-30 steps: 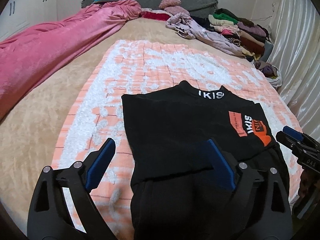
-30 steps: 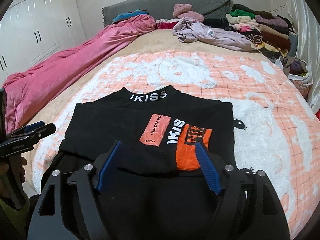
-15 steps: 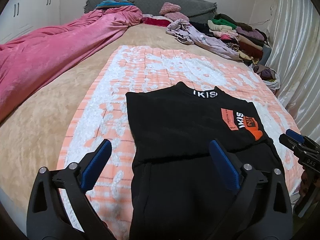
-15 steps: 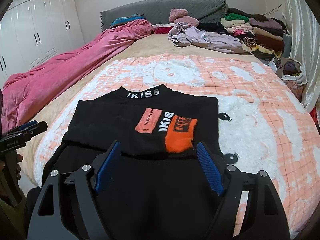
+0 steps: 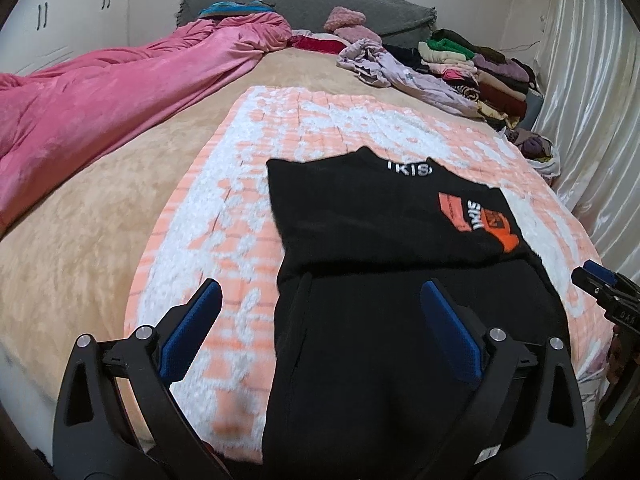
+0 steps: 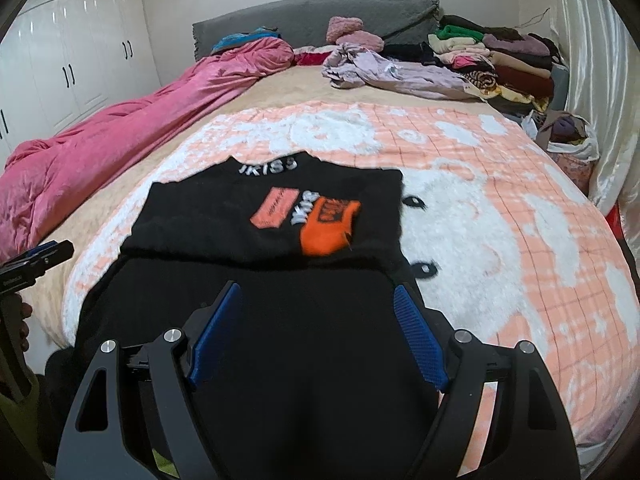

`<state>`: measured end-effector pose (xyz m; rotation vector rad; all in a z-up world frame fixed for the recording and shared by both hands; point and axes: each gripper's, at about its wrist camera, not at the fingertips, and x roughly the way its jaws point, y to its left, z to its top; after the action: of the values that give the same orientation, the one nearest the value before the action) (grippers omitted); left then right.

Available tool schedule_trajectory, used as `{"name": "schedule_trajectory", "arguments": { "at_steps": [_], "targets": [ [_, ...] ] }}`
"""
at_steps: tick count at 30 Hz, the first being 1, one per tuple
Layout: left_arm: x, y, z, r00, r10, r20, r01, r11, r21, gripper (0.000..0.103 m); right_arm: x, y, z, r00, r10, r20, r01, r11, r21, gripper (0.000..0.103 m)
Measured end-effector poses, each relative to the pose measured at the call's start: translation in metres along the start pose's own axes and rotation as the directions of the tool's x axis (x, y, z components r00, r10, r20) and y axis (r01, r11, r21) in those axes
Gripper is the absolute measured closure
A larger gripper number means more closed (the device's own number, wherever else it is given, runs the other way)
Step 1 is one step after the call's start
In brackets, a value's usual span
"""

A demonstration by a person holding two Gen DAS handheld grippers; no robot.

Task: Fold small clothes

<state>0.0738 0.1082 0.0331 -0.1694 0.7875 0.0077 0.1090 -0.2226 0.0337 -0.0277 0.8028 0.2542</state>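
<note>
A black top (image 5: 380, 216) with an orange patch and white lettering lies flat on the orange-and-white blanket (image 5: 224, 216), its sleeves folded in and its lower part hanging over the bed's near edge. It also shows in the right wrist view (image 6: 272, 220). My left gripper (image 5: 320, 312) is open and empty above the top's lower left side. My right gripper (image 6: 316, 312) is open and empty above the lower part. Each gripper shows at the other view's edge, the right one (image 5: 600, 284) and the left one (image 6: 36, 256).
A pink duvet (image 5: 100, 92) lies along the bed's left side. A lilac garment (image 6: 384, 72) and a stack of folded clothes (image 6: 500, 56) sit at the far right by the grey headboard. White wardrobes (image 6: 68, 60) stand left, curtains right.
Both grippers have drawn back toward the bed's near edge and risen a little, so the top looks farther away. Both stay open and empty.
</note>
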Motion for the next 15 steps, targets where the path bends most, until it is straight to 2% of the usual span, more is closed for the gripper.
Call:
{"name": "schedule_trajectory", "arguments": {
  "at_steps": [7,15],
  "targets": [
    [0.003,0.012,-0.034,0.998,0.017,-0.061,-0.018,1.000,-0.015,0.010,-0.001,-0.008,-0.027,0.999,-0.017,-0.047,0.017,1.000,-0.001,0.025],
    [0.003,0.020,-0.055,0.995,0.042,-0.096,-0.043,0.999,0.001,0.010,0.000,-0.013,-0.050,0.996,-0.031,-0.084,0.031,1.000,-0.004,0.026]
  ]
}}
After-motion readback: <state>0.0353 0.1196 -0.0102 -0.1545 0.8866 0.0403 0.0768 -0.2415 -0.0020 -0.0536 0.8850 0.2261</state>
